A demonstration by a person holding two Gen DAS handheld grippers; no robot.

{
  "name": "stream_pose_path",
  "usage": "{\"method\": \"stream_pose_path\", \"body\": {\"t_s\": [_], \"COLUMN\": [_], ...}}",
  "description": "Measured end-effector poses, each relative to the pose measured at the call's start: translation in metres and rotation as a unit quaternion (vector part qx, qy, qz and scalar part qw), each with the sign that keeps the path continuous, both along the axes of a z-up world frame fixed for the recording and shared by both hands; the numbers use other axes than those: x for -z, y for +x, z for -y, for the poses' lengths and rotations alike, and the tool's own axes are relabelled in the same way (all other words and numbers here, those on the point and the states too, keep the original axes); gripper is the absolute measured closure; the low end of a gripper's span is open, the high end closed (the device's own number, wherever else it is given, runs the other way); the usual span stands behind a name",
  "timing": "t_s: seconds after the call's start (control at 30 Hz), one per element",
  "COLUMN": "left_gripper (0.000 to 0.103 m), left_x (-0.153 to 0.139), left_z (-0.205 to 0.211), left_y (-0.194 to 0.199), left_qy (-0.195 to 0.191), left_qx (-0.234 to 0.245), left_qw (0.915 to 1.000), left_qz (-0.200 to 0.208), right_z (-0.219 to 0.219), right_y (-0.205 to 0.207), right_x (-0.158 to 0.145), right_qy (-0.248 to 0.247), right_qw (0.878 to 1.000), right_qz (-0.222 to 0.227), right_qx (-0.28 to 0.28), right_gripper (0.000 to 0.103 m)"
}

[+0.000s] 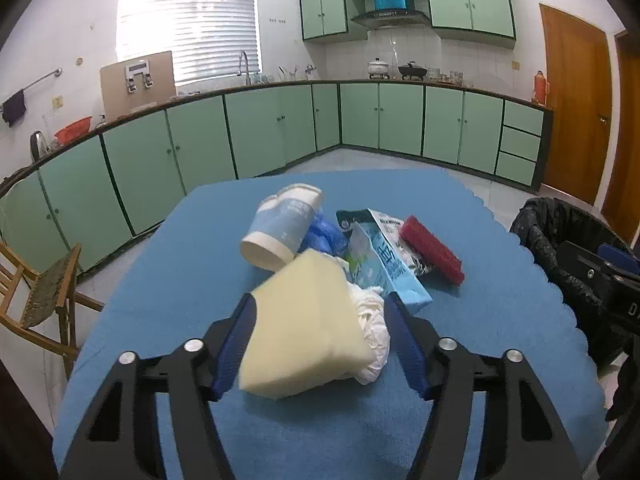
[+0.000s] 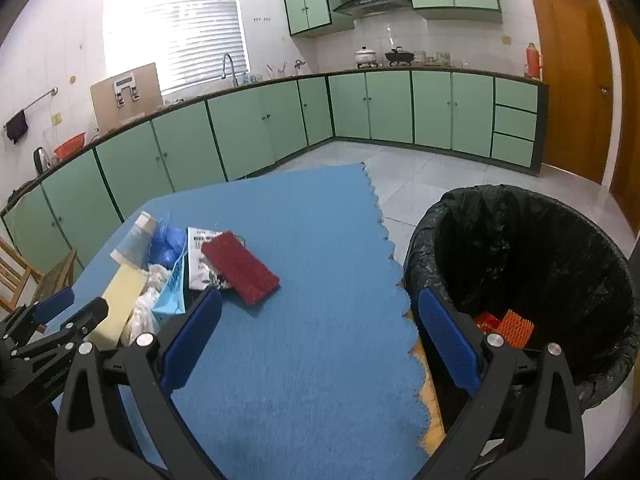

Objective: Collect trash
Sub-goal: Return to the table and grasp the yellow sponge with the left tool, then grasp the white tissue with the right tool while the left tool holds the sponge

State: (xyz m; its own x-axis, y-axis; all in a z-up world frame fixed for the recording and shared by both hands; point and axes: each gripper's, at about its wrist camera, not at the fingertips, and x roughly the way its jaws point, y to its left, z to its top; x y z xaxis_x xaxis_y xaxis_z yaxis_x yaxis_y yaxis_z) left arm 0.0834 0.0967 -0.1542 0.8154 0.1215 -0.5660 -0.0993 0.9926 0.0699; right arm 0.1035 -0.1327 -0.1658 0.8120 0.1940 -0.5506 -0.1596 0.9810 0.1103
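Counting the pile, you had one cream sponge (image 1: 308, 320), one red scrubber (image 1: 432, 254), one cup (image 1: 282, 222), one blue carton (image 1: 386, 268) — all on a blue mat (image 1: 180, 260) in a green-cabinet kitchen. Your left gripper (image 1: 320, 344) straddled the sponge, pads not visibly pressing; your right gripper (image 2: 320, 338) gaped empty beside the lined bin (image 2: 520, 248).

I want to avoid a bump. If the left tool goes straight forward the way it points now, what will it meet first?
Most likely the yellow sponge: it already lies between the left tool's open fingers. Directly behind it is the white crumpled plastic, then the blue carton. Depth is hard to judge here.
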Motion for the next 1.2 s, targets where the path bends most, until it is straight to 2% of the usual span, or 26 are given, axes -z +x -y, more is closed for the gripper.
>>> {"method": "stream_pose_path", "body": {"t_s": [0.07, 0.17, 0.2, 0.23, 0.3, 0.63, 0.9, 1.03, 1.2], "left_gripper": [0.042, 0.048, 0.054, 0.064, 0.073, 0.085, 0.088, 0.088, 0.088], "left_x": [0.004, 0.009, 0.01, 0.012, 0.014, 0.008, -0.015, -0.017, -0.01], "left_z": [0.002, 0.001, 0.001, 0.001, -0.002, -0.014, -0.033, -0.047, -0.07], "left_y": [0.002, 0.004, 0.005, 0.006, 0.007, 0.0, -0.013, -0.017, -0.019], "left_qy": [0.001, -0.002, -0.002, -0.004, -0.009, -0.027, -0.019, -0.014, -0.025], "left_qx": [0.001, 0.007, 0.008, 0.009, 0.011, 0.003, -0.023, -0.046, -0.075], "left_qw": [1.0, 0.9999, 0.9999, 0.9999, 0.9998, 0.9996, 0.9992, 0.9984, 0.9967], "left_qz": [-0.005, -0.01, -0.011, -0.013, -0.016, -0.002, 0.028, 0.031, 0.018], "right_z": [-0.002, -0.005, -0.005, -0.006, -0.008, -0.029, -0.062, -0.087, -0.119], "right_y": [0.0, 0.0, 0.0, 0.0, -0.001, -0.005, 0.0, 0.001, 0.002], "right_x": [0.002, 0.003, 0.003, 0.004, 0.004, 0.001, -0.005, -0.003, 0.006], "right_qy": [-0.003, -0.008, -0.009, -0.01, -0.012, -0.021, 0.002, -0.001, -0.01], "right_qw": [1.0, 1.0, 1.0, 1.0, 1.0, 0.999, 0.998, 0.996, 0.994], "right_qz": [-0.003, -0.004, -0.004, -0.004, -0.005, -0.002, 0.0, 0.003, -0.006], "right_qx": [-0.003, -0.006, -0.007, -0.008, -0.011, -0.038, -0.069, -0.088, -0.113], "right_gripper": [0.007, 0.007, 0.007, 0.007, 0.007, 0.007, 0.007, 0.017, 0.023]}}
